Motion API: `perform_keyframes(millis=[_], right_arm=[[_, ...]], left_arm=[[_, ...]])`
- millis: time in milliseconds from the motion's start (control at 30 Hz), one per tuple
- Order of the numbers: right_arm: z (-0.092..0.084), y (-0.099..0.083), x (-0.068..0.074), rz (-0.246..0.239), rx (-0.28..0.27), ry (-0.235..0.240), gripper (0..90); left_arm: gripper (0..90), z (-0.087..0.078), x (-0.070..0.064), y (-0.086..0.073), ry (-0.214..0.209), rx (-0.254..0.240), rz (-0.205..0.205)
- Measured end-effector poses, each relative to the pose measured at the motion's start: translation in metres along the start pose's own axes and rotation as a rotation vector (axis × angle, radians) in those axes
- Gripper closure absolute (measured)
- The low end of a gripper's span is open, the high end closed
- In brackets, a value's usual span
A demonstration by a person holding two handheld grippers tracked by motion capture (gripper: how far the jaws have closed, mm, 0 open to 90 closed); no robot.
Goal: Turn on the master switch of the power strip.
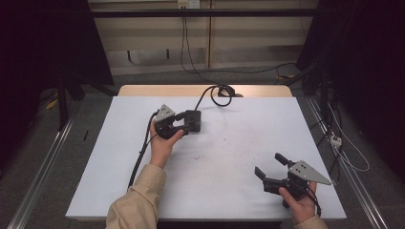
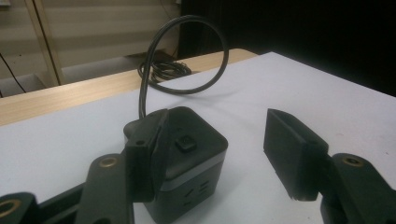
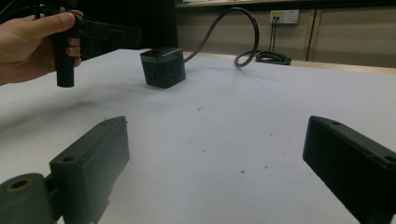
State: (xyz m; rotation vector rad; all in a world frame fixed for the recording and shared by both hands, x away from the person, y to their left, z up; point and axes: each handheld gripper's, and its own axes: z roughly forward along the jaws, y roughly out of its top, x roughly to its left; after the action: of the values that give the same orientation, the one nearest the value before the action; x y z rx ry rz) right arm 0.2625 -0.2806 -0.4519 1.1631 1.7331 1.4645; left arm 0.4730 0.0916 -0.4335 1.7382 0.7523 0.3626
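Closing left gripper [image 1: 184, 125] around cube [image 1: 193, 120], far left of centre on table [image 1: 239, 143]; one jaw touching, other not yet. Right gripper [image 1: 268, 165] idling open, near right. Needing, likely, full squeeze before lifting.

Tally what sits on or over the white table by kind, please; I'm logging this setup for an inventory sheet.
Black cube power sockets: 1
Black cables running from the cube: 1
Handheld grippers: 2, the left gripper and the right gripper
Hands holding them: 2, the left hand and the right hand
Total: 6
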Motion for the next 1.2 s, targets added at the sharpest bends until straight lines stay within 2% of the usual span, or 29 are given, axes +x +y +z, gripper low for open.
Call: perform_keyframes(millis=[200,800,1200], right_arm=[[0.0,0.0,0.0,-0.002,0.0,0.001,6.8],[0.0,0.0,0.0,-0.005,-0.001,0.002,6.8],[0.0,0.001,0.0,-0.006,-0.002,0.003,6.8]], left_arm=[[45.9,0.003,0.002,0.0,0.011,0.006,-0.002],[66.2,0.011,0.007,0.005,0.042,0.038,0.021],[78.1,0.016,0.011,0.005,0.059,0.051,0.014]])
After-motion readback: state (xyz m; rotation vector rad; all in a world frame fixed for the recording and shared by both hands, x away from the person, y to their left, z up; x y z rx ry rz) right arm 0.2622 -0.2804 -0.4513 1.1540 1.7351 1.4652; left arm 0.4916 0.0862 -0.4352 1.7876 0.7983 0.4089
